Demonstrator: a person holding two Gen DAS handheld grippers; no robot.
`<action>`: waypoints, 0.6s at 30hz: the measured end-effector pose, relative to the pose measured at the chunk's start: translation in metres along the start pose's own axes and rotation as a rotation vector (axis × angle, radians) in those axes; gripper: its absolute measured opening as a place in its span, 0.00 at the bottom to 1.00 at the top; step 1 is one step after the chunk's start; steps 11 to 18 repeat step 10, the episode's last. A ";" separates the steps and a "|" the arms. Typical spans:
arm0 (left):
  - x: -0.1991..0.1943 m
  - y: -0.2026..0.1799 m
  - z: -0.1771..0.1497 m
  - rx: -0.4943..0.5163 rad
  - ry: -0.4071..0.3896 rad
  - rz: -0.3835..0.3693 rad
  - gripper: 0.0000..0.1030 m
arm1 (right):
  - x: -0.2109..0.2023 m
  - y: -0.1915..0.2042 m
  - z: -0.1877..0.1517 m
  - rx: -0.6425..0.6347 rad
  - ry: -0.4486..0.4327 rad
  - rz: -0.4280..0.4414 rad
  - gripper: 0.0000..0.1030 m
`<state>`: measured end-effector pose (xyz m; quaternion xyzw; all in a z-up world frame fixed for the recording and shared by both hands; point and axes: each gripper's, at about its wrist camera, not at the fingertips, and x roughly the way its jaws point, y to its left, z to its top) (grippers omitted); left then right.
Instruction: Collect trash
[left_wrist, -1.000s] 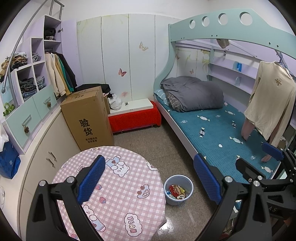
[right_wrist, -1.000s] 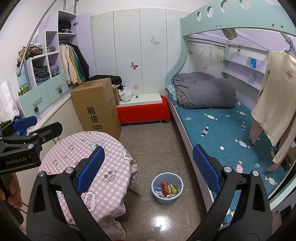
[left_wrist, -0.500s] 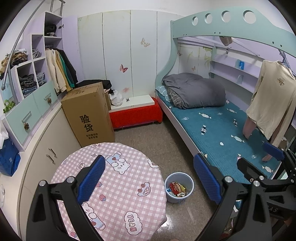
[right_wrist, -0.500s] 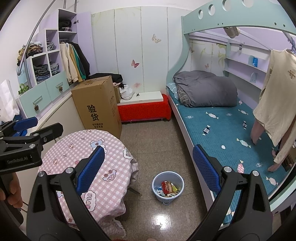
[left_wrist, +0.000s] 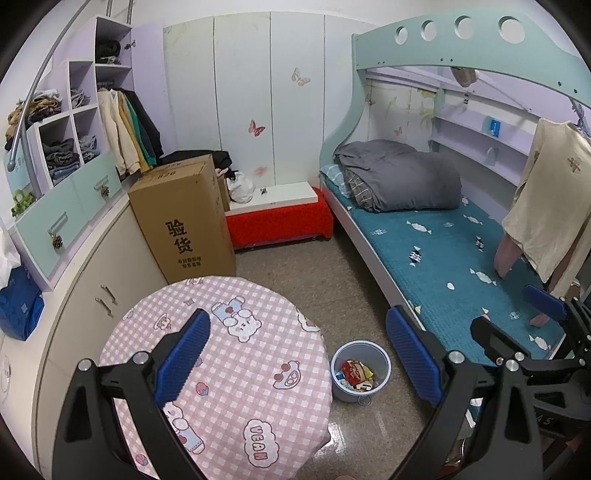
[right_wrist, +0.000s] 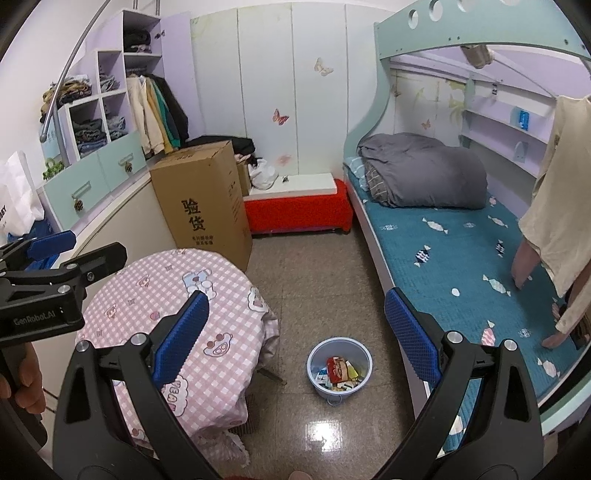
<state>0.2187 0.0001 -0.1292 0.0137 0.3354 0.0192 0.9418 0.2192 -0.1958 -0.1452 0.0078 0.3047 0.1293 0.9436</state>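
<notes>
A small light-blue bin (left_wrist: 361, 370) (right_wrist: 340, 364) stands on the floor between the round table and the bed, with snack wrappers (left_wrist: 356, 373) (right_wrist: 338, 370) inside. My left gripper (left_wrist: 298, 353) is open and empty, held high over the table's right part. My right gripper (right_wrist: 295, 334) is open and empty too, above the floor just behind the bin. Each gripper shows at the edge of the other's view: the right gripper (left_wrist: 517, 314) at the right, the left gripper (right_wrist: 77, 245) at the left with a hand on its grip.
A round table (left_wrist: 236, 362) (right_wrist: 155, 295) with a pink checked cloth fills the lower left. Behind it stand a tall cardboard box (left_wrist: 184, 218) and a red low bench (left_wrist: 279, 221). A bunk bed (left_wrist: 443, 251) with a teal mattress runs along the right. Cabinets (left_wrist: 66, 229) line the left wall.
Both views have shifted slightly; the table and bin sit a little differently in frame. Both grippers stay open and empty.
</notes>
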 end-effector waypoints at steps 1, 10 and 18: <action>0.001 0.000 -0.001 -0.004 0.005 0.003 0.92 | 0.003 -0.001 0.001 -0.004 0.007 0.005 0.91; 0.036 0.030 -0.018 -0.079 0.116 0.048 0.92 | 0.047 0.010 -0.005 -0.050 0.125 0.020 0.91; 0.036 0.030 -0.018 -0.079 0.116 0.048 0.92 | 0.047 0.010 -0.005 -0.050 0.125 0.020 0.91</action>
